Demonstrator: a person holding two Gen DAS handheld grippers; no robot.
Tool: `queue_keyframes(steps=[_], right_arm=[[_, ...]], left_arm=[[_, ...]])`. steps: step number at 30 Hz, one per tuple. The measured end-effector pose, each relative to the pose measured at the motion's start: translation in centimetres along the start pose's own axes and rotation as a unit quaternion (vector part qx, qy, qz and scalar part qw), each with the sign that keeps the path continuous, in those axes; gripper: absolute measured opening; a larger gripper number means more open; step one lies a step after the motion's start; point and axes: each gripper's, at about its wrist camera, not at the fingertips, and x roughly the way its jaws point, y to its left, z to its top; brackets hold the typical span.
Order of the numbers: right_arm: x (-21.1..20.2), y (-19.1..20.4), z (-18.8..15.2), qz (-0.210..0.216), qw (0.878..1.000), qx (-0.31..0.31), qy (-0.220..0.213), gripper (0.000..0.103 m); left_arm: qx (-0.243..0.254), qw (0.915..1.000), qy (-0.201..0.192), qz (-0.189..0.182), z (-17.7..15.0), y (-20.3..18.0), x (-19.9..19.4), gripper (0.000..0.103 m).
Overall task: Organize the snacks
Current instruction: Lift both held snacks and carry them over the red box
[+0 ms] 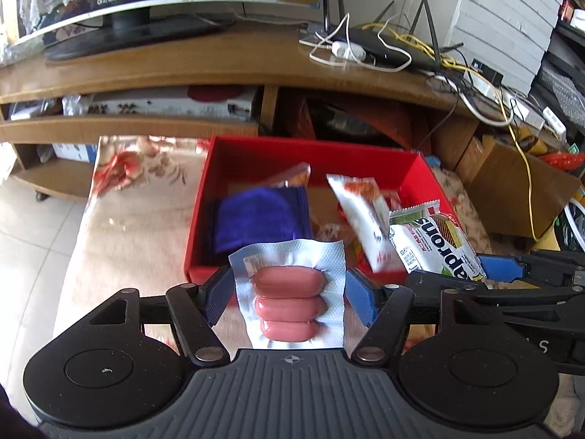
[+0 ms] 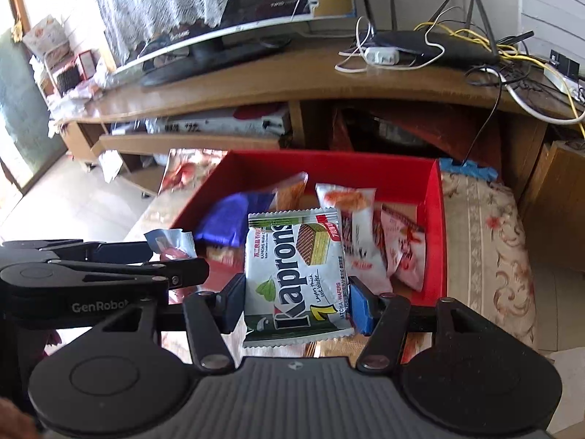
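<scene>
We hold two snacks at the near wall of the red box (image 2: 435, 219), the bin where the sorted items collect. In our right gripper (image 2: 296, 301) sits the Kaprons wafer pack (image 2: 296, 274), upright and facing the camera, its lower half pinched from both sides by the blue pads (image 2: 360, 309), so the fingers are closed onto the wrapper. Gripping it low leaves the top free to tip forward over the box wall.

Our left gripper (image 1: 289, 292) carries the sausage pack (image 1: 290, 300), three pink sausages sealed in a silvery sheet. The pads (image 1: 358, 301) stand just at the sheet's edges; we judge them pressed against it, since the pack hangs between them above the table, though contact on the left side is hard to confirm.

Inside the box lie a purple packet (image 1: 263, 219) toward its left wall and white-and-orange packets (image 1: 362, 208) toward its right wall. The box rests on a floral cloth (image 2: 490, 241), in front of the wooden TV stand (image 2: 278, 80). We judge both packs are about to be released into the box, likely the bare middle strip.
</scene>
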Motion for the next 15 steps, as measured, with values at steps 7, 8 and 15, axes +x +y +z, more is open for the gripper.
queue_keyframes(steps=[7, 8, 15], right_arm=[[1.3, -1.3, 2.3, -0.003, 1.0, 0.026, -0.009, 0.056], [1.5, -1.5, 2.6, -0.003, 1.0, 0.03, -0.01, 0.056], [3.5, -2.8, 3.8, -0.009, 0.999, 0.047, -0.008, 0.056]], left_arm=[[0.001, 1.0, -0.006, 0.003, 2.7, -0.3, 1.7, 0.072], [0.001, 1.0, -0.006, 0.004, 3.1, -0.4, 2.0, 0.072], [0.001, 0.9999, -0.001, 0.01, 4.6, -0.4, 4.1, 0.072]])
